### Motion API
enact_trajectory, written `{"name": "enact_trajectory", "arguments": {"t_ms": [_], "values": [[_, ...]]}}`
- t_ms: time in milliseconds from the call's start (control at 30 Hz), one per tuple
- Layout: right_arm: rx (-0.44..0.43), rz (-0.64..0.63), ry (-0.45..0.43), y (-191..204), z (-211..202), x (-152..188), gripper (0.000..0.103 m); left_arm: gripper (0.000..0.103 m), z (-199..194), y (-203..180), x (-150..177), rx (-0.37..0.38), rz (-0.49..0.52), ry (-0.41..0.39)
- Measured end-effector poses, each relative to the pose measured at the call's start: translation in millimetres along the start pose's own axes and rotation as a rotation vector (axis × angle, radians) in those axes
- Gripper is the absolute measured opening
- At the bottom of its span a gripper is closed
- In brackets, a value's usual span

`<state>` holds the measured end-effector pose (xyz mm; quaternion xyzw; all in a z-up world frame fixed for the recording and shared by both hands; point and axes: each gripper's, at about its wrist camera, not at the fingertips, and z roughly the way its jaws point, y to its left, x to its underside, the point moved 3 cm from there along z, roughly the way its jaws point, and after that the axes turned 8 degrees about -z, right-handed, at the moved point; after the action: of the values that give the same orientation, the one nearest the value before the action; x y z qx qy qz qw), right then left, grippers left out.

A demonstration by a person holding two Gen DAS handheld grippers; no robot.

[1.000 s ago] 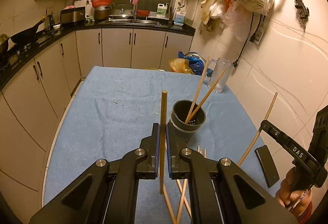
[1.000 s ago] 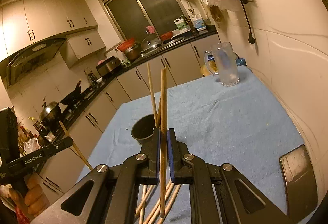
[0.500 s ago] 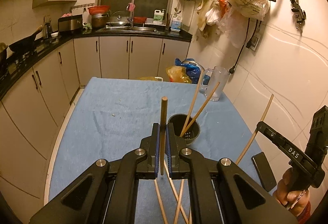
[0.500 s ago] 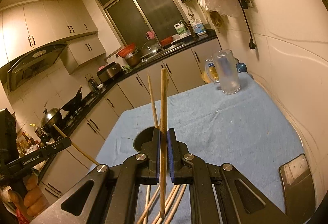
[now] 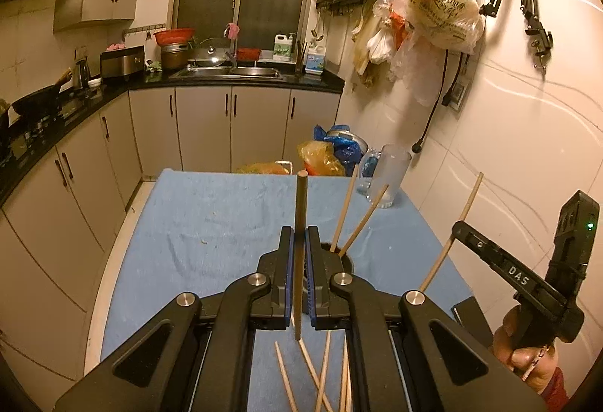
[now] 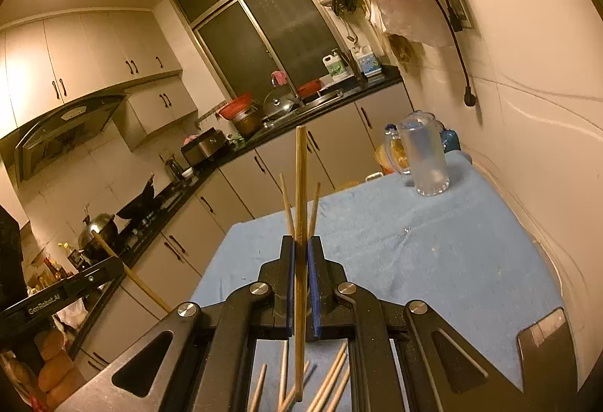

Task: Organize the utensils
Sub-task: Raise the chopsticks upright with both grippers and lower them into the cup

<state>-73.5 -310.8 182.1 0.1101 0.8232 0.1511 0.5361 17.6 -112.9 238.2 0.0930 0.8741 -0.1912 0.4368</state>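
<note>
My left gripper [image 5: 299, 242] is shut on one wooden chopstick [image 5: 300, 208], held upright above the blue table. Just behind its fingers a black utensil cup [image 5: 346, 261] holds two chopsticks [image 5: 348, 208]. Several loose chopsticks [image 5: 320, 378] lie on the cloth below the gripper. My right gripper [image 6: 300, 253] is shut on another upright chopstick [image 6: 300, 186]; the cup's two chopsticks [image 6: 286, 204] rise behind its fingers, and the cup is hidden there. The right gripper [image 5: 467, 227] with its chopstick [image 5: 458, 231] shows at the right in the left wrist view.
A clear glass mug [image 5: 388, 182] stands at the table's far right corner, also in the right wrist view [image 6: 424, 157]. A dark phone [image 6: 542, 351] lies near the right edge. Plastic bags [image 5: 328, 152] sit beyond the far edge. The wall runs along the right.
Both grippers have risen and tilted up with their chopsticks. The cup has dropped lower in view and now sits mostly behind the left fingers.
</note>
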Motion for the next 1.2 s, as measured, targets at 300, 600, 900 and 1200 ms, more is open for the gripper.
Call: {"name": "enact_trajectory", "arguments": {"t_ms": [300, 600, 900, 1200], "values": [[-0.006, 0.024, -0.037, 2.4, 15.7, -31.6, 0.007, 0.005, -0.2, -9.8, -35.6, -0.005, 0.011, -0.051], [0.01, 0.057, -0.081, 0.2, 36.8, -63.5, 0.007, 0.005, 13.3, -15.1, -66.9, 0.025, -0.025, -0.075], [0.048, 0.069, -0.087, -7.2, 63.7, -61.7, 0.007, 0.005, 54.2, -11.3, -59.9, 0.053, -0.065, -0.02], [0.054, 0.057, 0.002, -8.6, 97.2, -36.0, 0.007, 0.005, 93.2, 1.4, -37.1, 0.041, -0.072, 0.066]]}}
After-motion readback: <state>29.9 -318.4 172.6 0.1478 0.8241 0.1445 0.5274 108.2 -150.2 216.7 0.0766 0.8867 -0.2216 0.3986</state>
